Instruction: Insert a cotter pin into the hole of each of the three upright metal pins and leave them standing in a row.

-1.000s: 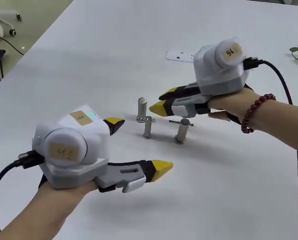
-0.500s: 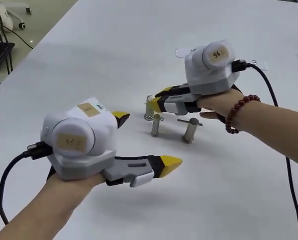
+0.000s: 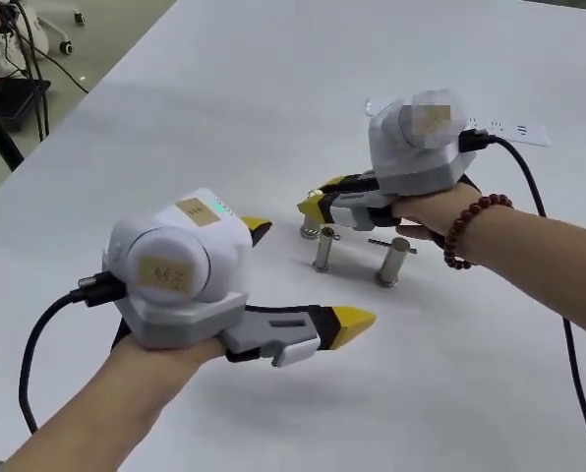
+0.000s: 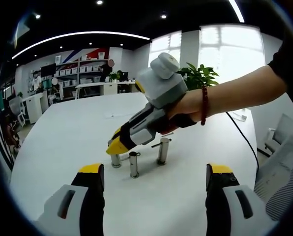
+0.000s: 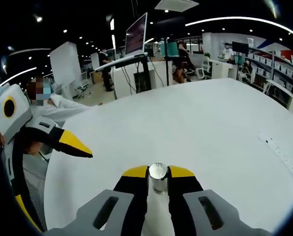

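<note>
Right gripper is clamped on the far pin, just behind the middle pin. The right-hand pin, beside the middle pin, has its cotter pin through. The middle pin looks fitted too (small loop at its head, hard to confirm). The jaws hide the far pin's hole. Left gripper is wide apart and empty, in front of the middle pin. All three are upright. My read: two done, the last unconfirmed.
</note>
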Available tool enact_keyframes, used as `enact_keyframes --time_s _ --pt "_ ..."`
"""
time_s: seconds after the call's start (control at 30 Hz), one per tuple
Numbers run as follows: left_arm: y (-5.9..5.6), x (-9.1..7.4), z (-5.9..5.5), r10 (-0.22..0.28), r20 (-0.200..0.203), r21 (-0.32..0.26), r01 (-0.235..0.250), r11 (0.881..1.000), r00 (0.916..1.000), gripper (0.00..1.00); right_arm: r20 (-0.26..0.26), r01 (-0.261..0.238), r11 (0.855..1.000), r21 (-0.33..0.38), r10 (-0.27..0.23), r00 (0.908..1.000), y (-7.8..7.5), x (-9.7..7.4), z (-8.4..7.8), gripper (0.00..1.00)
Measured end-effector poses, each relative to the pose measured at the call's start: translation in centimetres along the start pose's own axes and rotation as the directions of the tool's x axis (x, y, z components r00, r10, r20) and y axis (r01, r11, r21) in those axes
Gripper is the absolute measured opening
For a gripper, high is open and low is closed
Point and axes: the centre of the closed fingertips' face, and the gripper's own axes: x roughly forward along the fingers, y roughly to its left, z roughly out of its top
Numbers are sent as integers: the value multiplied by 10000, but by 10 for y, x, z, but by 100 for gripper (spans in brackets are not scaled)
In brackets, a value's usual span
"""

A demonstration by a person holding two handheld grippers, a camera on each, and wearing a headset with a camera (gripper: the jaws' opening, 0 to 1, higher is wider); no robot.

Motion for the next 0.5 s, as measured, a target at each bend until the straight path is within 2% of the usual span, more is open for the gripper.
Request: enact_keyframes --time_s 0.1,0.27,0.5 --pt "0 0 1 -4 36 -44 4 10000 10000 84 43 -14 10000 48 14 10000 -1 1 0 9" --pt "0 -1 2 14 73 -44 -14 10000 10000 84 -9 81 9996 -276 -81 10000 -1 -1 1 8" --pt "0 -1 4 46 137 48 -47 10000 9999 85 -71 180 9997 -137 -181 9998 -2 -3 -2 8"
